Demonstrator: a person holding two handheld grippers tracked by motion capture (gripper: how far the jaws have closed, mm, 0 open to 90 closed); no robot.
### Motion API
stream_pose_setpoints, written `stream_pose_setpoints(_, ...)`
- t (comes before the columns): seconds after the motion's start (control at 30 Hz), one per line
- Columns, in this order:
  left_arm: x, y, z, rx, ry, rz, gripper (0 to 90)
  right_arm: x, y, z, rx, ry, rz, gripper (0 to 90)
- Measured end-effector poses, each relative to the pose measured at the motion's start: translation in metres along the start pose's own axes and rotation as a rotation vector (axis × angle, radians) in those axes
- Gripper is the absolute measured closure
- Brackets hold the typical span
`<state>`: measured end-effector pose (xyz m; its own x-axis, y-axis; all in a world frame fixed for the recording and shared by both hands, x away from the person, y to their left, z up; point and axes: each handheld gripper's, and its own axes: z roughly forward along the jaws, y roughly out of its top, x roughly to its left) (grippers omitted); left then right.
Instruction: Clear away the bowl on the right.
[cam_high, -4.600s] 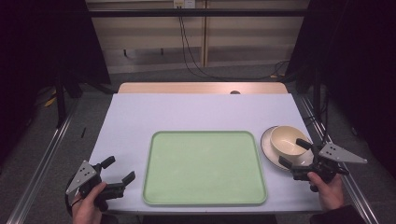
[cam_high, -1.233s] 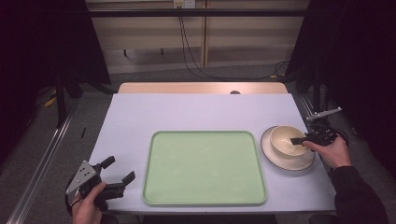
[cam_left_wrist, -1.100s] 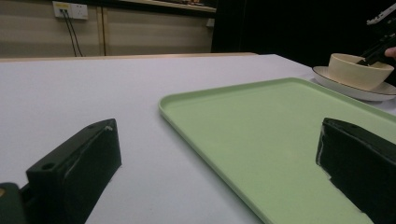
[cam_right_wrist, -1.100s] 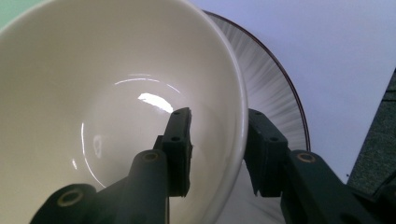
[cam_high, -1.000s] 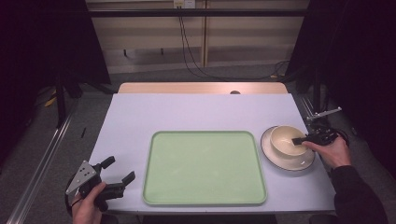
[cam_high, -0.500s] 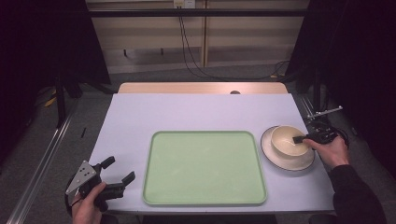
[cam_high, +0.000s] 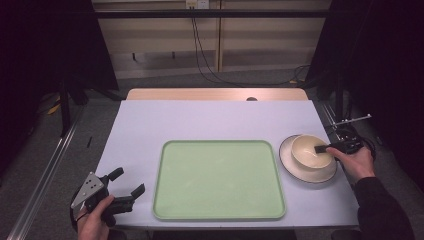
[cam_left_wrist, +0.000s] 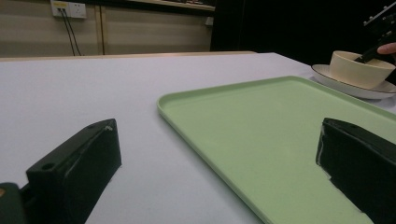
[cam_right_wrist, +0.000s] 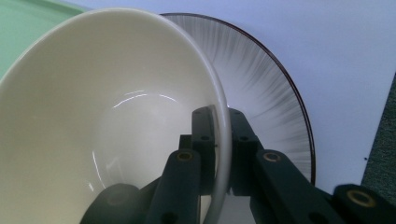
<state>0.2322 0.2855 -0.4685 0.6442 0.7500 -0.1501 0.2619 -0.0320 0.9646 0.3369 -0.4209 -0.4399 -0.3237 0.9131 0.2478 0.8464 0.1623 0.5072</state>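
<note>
Right gripper (cam_right_wrist: 218, 140): closed on the bowl (cam_right_wrist: 107, 116) rim, one jaw inside, apparently firmly. Left gripper (cam_left_wrist: 219, 177): held wide, idle. Bowl is best lifted level off the plate (cam_right_wrist: 275, 98).

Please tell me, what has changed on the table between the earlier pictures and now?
The right tongs moved from the plate's near side to the far right side of the cream bowl and closed on its rim, one jaw inside, one outside. The bowl still sits on the plate. The left tongs, open, and the green tray stayed put.
</note>
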Motion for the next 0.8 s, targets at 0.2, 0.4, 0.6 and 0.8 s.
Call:
stream_pose_setpoints(0.2,-0.0002,0.0,0.0002,0.001,0.0,0.002,0.0,-0.0008,-0.0011,-0.002,-0.013,0.0,0.003,84.6)
stream_pose_setpoints(0.4,-0.0002,0.0001,0.0003,0.003,0.002,0.001,0.0,-0.0022,-0.0017,-0.0039,-0.03,-0.001,0.007,84.4)
stream_pose_setpoints(0.6,0.0002,0.0002,0.0001,0.005,-0.003,0.005,0.1,-0.0016,-0.0015,-0.0052,-0.036,-0.002,0.011,84.3)
stream_pose_setpoints(0.8,0.0002,0.0002,0.0001,0.004,-0.003,0.005,0.0,-0.002,-0.002,-0.0081,-0.052,0.014,0.021,84.3)
